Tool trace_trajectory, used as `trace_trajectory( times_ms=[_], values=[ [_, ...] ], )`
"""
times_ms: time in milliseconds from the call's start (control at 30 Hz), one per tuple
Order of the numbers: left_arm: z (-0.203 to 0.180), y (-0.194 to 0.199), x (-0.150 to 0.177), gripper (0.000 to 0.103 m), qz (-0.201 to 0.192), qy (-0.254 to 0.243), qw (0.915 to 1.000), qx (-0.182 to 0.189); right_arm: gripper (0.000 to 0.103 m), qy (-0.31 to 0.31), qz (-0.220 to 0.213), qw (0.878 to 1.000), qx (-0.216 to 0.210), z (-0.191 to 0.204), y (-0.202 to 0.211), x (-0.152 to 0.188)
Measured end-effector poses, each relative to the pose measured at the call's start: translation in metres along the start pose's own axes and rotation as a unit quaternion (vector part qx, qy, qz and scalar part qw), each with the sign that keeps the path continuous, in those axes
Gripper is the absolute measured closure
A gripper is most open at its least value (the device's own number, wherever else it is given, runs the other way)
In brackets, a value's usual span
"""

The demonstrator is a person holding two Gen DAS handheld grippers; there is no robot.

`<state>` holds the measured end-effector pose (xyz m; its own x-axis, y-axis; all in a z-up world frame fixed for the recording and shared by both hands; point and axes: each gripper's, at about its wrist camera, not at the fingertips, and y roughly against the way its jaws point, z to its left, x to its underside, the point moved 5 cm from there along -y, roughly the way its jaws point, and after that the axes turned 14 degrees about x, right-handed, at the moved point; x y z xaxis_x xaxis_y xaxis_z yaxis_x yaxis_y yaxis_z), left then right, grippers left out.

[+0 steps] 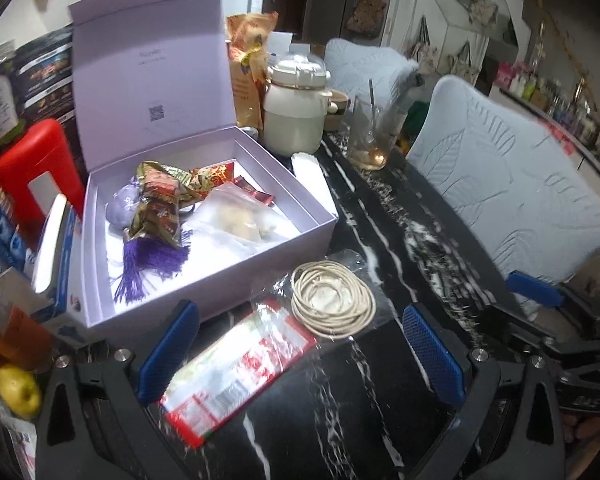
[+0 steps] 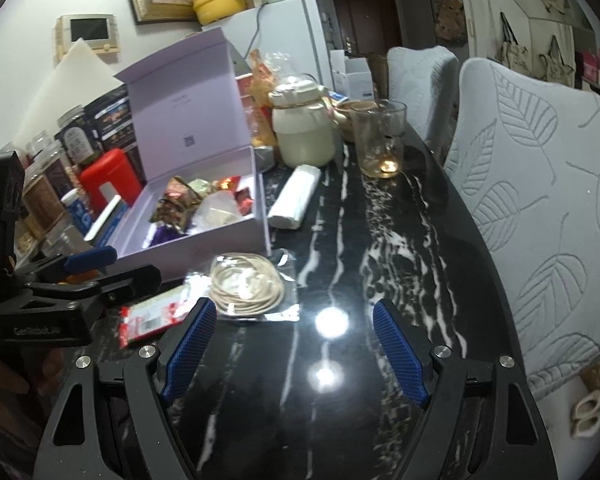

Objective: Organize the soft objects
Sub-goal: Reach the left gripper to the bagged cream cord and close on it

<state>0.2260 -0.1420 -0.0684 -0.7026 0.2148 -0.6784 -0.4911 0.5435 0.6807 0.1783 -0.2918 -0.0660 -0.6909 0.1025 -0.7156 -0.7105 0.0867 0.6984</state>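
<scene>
Only my left view shows the purple tassel [image 1: 150,266] inside the box [image 1: 312,216]; both tongs, left [image 1: 300,344] and right [image 2: 290,344], gape empty; red packet [image 1: 236,364] lies between the left's fingers, cord coil [image 2: 246,282] just beyond my right.

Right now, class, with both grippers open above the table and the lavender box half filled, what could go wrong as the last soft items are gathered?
1. The coiled cord lies on a clear bag overlapping the red-and-white packet; grabbing one may drag the other.
2. The left gripper sits close to the lavender box; its finger might nudge the front wall.
3. The glass with a spoon stands on the table behind the items; a wide sweep by the right gripper could tip it.
</scene>
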Motion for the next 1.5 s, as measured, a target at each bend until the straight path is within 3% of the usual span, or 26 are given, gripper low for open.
trace_trajectory(
  times_ms=[367, 600, 867, 1167, 1200, 1333, 1500],
  values=[
    [0.001, -0.061, -0.001, 0.000, 0.052, 0.025, 0.9983, 0.011, 0.021, -0.001, 0.029, 0.999, 0.018, -0.022, -0.036, 0.000],
    [-0.002, -0.096, 0.003, 0.000, 0.082, 0.022, 0.9964, -0.003, 0.021, -0.020, 0.031, 0.999, 0.036, -0.042, -0.048, -0.001],
    [-0.007, -0.114, 0.007, 0.000, 0.097, 0.000, 0.9950, -0.021, 0.021, -0.030, 0.039, 0.998, 0.043, -0.054, -0.051, 0.003],
    [-0.011, -0.117, 0.007, 0.000, 0.084, -0.014, 0.9959, -0.029, 0.021, -0.043, 0.037, 0.997, 0.044, -0.058, -0.045, 0.005],
    [-0.012, -0.116, 0.007, 0.003, 0.083, -0.016, 0.9960, -0.027, 0.021, -0.046, 0.038, 0.997, 0.044, -0.059, -0.044, 0.006],
    [-0.017, -0.103, 0.007, 0.045, 0.064, -0.024, 0.9971, -0.034, 0.021, -0.058, 0.041, 0.997, 0.039, -0.060, -0.043, 0.008],
    [-0.022, -0.093, 0.003, 0.067, 0.052, -0.036, 0.9977, -0.025, 0.021, -0.065, 0.041, 0.997, 0.033, -0.060, -0.039, 0.010]
  ],
)
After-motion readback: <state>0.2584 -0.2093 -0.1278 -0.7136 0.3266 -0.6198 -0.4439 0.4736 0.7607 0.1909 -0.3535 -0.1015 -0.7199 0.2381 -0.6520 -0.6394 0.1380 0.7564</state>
